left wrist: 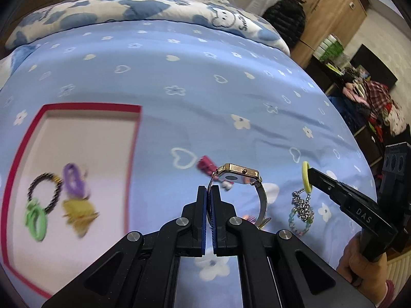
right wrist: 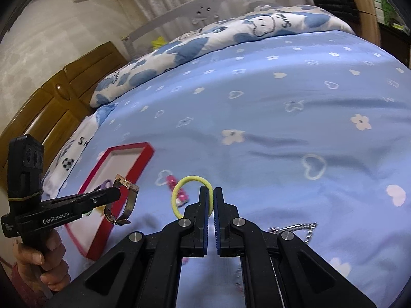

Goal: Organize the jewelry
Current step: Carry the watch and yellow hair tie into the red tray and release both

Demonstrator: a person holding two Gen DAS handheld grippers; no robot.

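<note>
My left gripper point(left wrist: 209, 192) is shut on the mesh strap of a gold watch point(left wrist: 240, 177) and holds it above the bed; the watch also shows in the right wrist view point(right wrist: 127, 196). My right gripper point(right wrist: 212, 195) is shut on a yellow hair tie point(right wrist: 186, 195), lifted off the sheet; the tie also shows in the left wrist view point(left wrist: 306, 177). A red-rimmed tray point(left wrist: 77, 118) lies to the left and holds a dark bead bracelet point(left wrist: 45, 192), a purple clip point(left wrist: 73, 179), a green clip point(left wrist: 36, 220) and a yellow piece point(left wrist: 78, 215).
A pink clip point(left wrist: 205, 164) lies on the blue sheet point(left wrist: 192, 89) ahead of the left gripper. A beaded chain point(left wrist: 301, 210) lies under the right gripper. A patterned pillow point(left wrist: 143, 7) is at the far side. Furniture and clothes stand beyond the bed's right edge.
</note>
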